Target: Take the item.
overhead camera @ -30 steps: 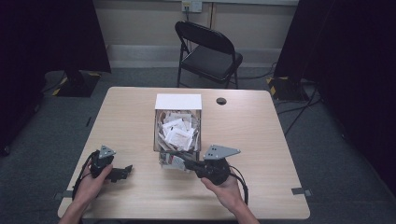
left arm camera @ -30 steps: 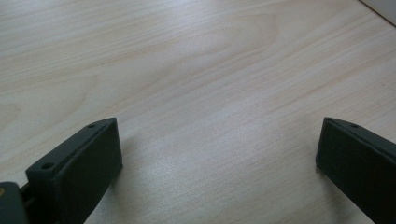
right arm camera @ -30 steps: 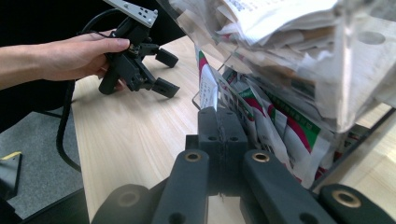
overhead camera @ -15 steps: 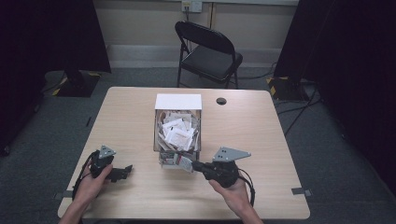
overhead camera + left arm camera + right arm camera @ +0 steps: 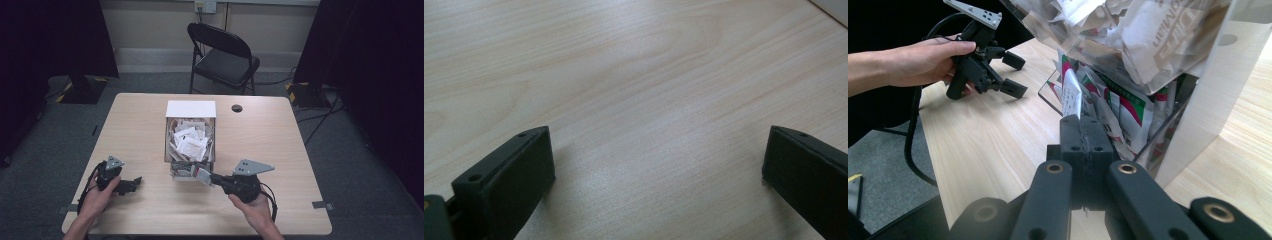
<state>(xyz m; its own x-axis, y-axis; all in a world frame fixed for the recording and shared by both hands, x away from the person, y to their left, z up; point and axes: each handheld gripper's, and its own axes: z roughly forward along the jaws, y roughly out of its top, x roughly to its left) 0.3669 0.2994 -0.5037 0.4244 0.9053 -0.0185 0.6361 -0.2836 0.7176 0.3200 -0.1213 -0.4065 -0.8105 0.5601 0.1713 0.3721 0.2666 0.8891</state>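
Sachet (image 5: pixel 1071 95) pinched in closed right tongs (image 5: pixel 1081 122) at dispenser box (image 5: pixel 190 137) mouth wants a straight, level pull clear; left tongs (image 5: pixel 654 165) rest open on bench (image 5: pixel 280 145).

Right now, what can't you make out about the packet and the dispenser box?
- Packet: its lower end is hidden between the shut right gripper jaws, right gripper view.
- Packet print: too small in the high view, blurred close up.
- Dispenser box: top cut off by the right gripper view's upper edge.
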